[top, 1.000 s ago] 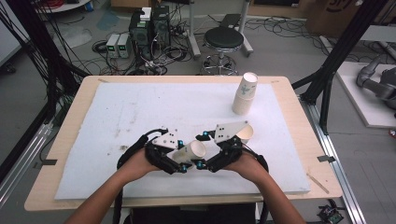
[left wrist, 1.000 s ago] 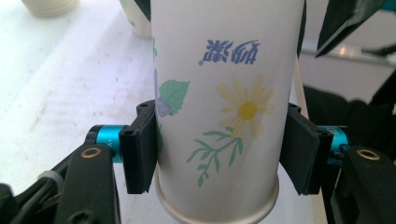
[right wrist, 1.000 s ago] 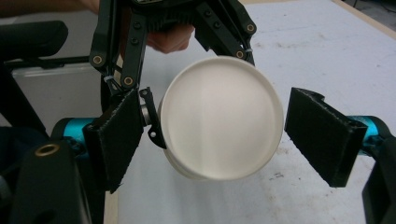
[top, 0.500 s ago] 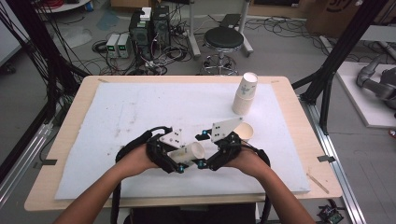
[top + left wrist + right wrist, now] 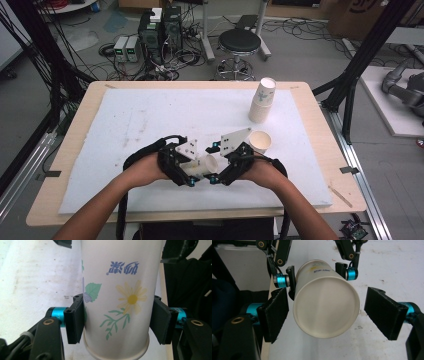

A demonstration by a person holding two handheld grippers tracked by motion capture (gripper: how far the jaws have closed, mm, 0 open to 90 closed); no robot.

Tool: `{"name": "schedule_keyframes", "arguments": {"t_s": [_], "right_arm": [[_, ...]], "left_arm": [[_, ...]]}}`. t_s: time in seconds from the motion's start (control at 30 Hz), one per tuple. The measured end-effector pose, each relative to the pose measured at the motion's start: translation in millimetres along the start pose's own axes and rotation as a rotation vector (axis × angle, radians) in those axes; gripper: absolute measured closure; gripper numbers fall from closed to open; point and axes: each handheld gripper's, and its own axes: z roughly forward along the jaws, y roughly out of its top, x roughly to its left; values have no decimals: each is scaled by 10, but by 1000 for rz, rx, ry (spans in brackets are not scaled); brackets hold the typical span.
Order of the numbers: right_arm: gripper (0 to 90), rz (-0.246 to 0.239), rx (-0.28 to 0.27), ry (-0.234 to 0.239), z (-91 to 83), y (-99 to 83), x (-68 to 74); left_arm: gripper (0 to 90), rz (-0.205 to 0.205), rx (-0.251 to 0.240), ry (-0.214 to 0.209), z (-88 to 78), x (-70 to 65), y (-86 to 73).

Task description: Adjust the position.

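A white paper cup (image 5: 202, 164) with a daisy and green leaves printed on it (image 5: 120, 290) lies on its side above the near middle of the white mat. My left gripper (image 5: 196, 171) (image 5: 117, 321) is shut on it, one pad (image 5: 76, 320) on each side of the narrow end. The cup's wide end (image 5: 325, 307) faces my right gripper (image 5: 221, 171) (image 5: 328, 315). That gripper's jaws are open on either side of the wide end, with a gap showing at the right pad (image 5: 384, 312). The left gripper's fingertips (image 5: 290, 280) grip the cup farther back.
A stack of paper cups (image 5: 262, 100) stands upside down at the back right of the mat (image 5: 150, 115). A single cup (image 5: 260, 141) stands mouth up just beyond my right hand. The wooden table edge (image 5: 65, 150) frames the mat. A stool and cables lie on the floor behind.
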Motion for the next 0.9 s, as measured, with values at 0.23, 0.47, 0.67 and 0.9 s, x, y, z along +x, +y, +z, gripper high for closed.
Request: {"name": "schedule_keyframes", "arguments": {"t_s": [0.23,0.47,0.67,0.9], "right_arm": [[306,-43,44,35,71,5,28],[373,-46,49,64,73,2,18],[372,-19,34,83,21,-16,-4],[372,15,-21,84,-79,-50,-43]], "left_arm": [[362,-2,3,-24,30,-26,8],[359,14,-15,-32,42,-30,-28],[238,-6,-160,-21,16,-33,-170],[195,-64,-321,-2,-71,-35,-388]]}}
